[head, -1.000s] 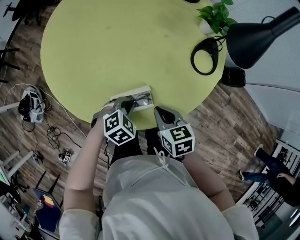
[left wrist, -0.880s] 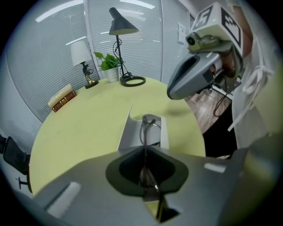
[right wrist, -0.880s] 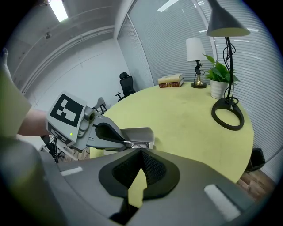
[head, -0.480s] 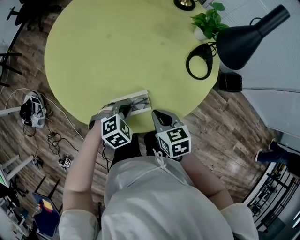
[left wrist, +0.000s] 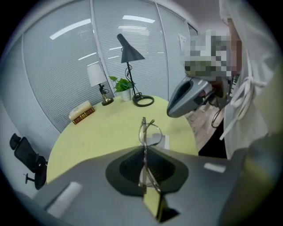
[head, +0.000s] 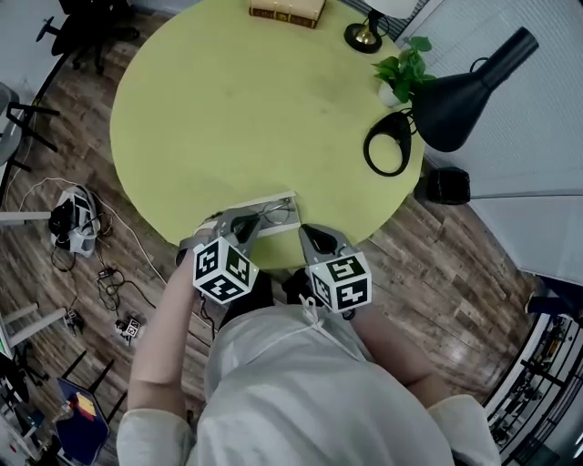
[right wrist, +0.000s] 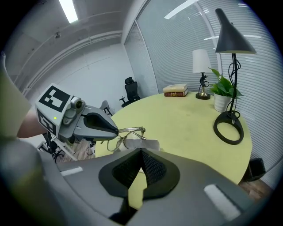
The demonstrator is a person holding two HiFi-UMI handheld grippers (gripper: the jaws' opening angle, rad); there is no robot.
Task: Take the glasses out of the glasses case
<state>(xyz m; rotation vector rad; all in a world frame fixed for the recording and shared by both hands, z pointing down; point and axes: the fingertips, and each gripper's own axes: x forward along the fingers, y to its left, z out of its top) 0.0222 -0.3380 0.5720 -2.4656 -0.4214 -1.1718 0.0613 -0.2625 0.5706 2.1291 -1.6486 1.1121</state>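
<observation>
Thin-rimmed glasses [left wrist: 145, 140] stand edge-on between my left gripper's [left wrist: 144, 152] jaws, which are shut on them. In the right gripper view the glasses [right wrist: 126, 133] hang from the left gripper [right wrist: 86, 122] just above the open white glasses case [right wrist: 148, 144]. In the head view the case [head: 273, 197] lies at the near edge of the round yellow table [head: 255, 100], with the left gripper [head: 244, 218] over its near side. My right gripper [head: 310, 232] sits just right of the case, off the table's edge. Its jaws [right wrist: 141, 152] are shut with nothing in them.
At the table's far right stand a black desk lamp [head: 455, 86] with a ring base [head: 387, 146], a potted plant [head: 401, 77] and a small white-shade lamp [right wrist: 201, 62]. Books [head: 287, 11] lie at the far edge. Cables [head: 109, 273] lie on the wooden floor at the left.
The head view has tilted, so more of the far table shows. Both grippers stay by the case, and the left one keeps its hold on the glasses.
</observation>
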